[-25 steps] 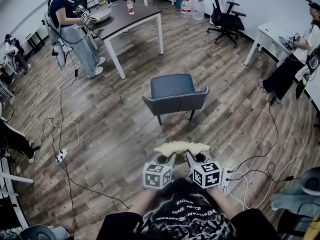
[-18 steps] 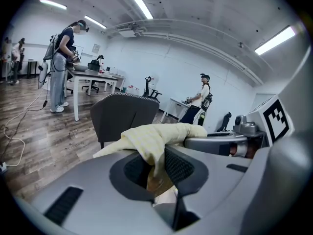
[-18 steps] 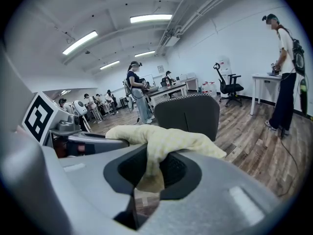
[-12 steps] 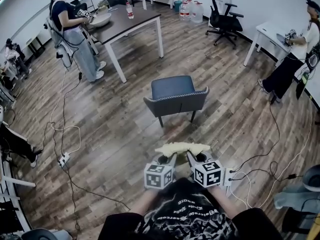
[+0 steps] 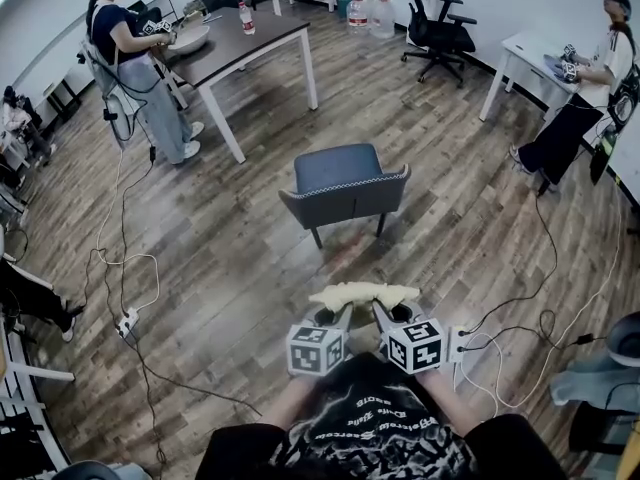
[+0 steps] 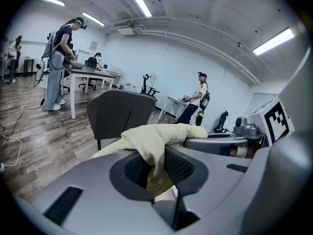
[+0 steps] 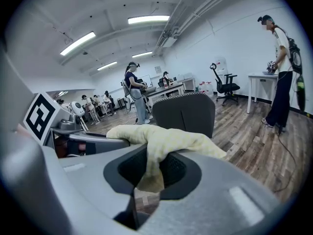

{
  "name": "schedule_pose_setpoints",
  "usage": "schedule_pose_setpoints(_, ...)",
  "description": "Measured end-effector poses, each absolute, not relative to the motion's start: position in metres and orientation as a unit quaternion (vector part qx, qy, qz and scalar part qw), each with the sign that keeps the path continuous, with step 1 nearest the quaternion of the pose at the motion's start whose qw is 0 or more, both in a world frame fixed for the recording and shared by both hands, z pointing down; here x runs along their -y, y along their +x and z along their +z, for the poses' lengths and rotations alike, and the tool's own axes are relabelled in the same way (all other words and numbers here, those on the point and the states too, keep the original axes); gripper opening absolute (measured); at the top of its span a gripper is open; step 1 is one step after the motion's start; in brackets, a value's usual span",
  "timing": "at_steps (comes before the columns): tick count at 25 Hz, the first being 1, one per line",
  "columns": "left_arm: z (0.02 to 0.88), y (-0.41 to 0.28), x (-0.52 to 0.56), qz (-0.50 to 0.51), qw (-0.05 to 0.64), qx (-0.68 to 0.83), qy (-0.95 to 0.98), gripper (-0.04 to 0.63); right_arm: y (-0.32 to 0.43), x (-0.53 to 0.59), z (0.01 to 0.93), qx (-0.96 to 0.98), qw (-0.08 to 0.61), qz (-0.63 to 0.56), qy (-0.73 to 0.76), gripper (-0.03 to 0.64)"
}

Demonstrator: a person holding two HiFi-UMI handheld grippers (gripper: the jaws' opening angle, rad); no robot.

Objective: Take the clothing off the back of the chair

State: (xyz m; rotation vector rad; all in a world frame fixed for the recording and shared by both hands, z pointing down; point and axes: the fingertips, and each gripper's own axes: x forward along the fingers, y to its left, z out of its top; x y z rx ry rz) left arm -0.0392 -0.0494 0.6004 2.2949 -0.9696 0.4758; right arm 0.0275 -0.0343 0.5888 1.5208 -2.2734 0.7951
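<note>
On the wooden floor (image 5: 230, 258), mid-room, the grey chair (image 5: 345, 183) is seen with its back bare; nothing is draped on it. The clothing (image 5: 363, 293), pale yellow and bunched, is held well apart from the chair, close to the person's body, strung between both grippers. Removal is judged essentially done.

Handling, as judged:
- Light, soft, fully limp fabric. Anything outside a grip can be expected to sag and swing.
- Not fragile.
- The woven texture suggests fair friction on the ribbed pads, though a thin fold could be pulled out under a tug.
- Best taken at a gathered fold or hem, at two points spread apart, as it is gripped now.

Left gripper (image 5: 337, 317): jaws nearly closed, with a fold of the clothing pinched between them and a tail hanging below.

Right gripper (image 5: 385, 314): same, with the narrow gap filled by a pinched fold and a loose end hanging under the pads.

The remaining fabric is draped over the tops of both grippers.
</note>
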Motion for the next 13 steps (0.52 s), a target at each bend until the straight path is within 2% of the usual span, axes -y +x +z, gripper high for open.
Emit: schedule_pose_setpoints(13, 0.6043, -0.0336, 0.0537, 0.184, 0.301, 0.36, 0.863, 0.069, 0.0331, 0.038, 0.5927, 0.789, 0.151, 0.278, 0.527, 0.06)
